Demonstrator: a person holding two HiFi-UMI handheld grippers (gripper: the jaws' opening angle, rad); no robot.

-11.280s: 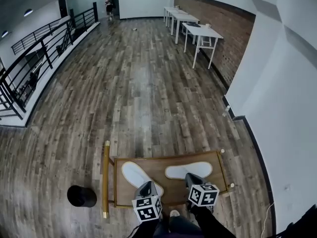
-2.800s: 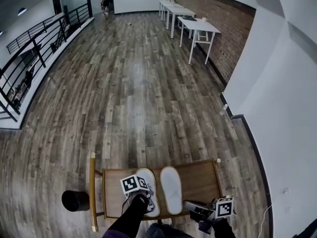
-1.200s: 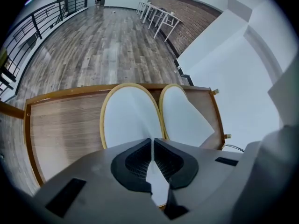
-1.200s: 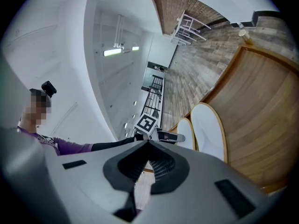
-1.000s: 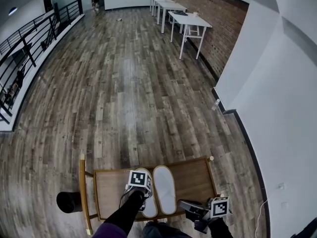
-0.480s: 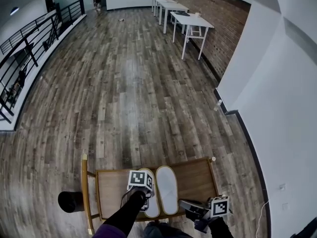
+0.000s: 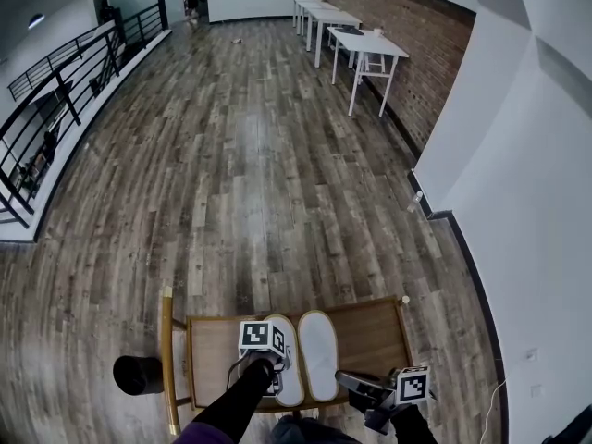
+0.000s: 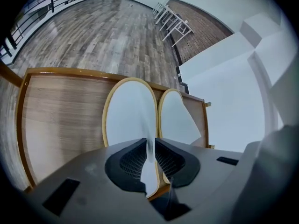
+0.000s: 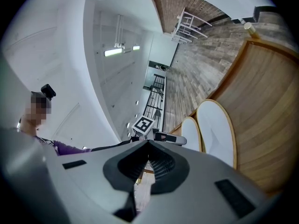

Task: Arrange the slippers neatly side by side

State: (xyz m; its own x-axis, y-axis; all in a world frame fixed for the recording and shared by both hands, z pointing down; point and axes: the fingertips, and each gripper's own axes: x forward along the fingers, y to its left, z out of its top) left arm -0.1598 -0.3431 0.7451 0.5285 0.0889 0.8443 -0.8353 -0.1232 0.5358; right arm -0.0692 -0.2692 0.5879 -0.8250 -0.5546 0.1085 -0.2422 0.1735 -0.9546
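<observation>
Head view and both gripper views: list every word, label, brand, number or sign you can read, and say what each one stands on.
No word, brand, number or sign can be read in any view.
Left marker cube and right marker cube: black-and-white square patterns only, no letters.
Left slipper and right slipper: plain white, no print visible.
Wooden tray: no label visible.
White tables far off: too small to tell.
</observation>
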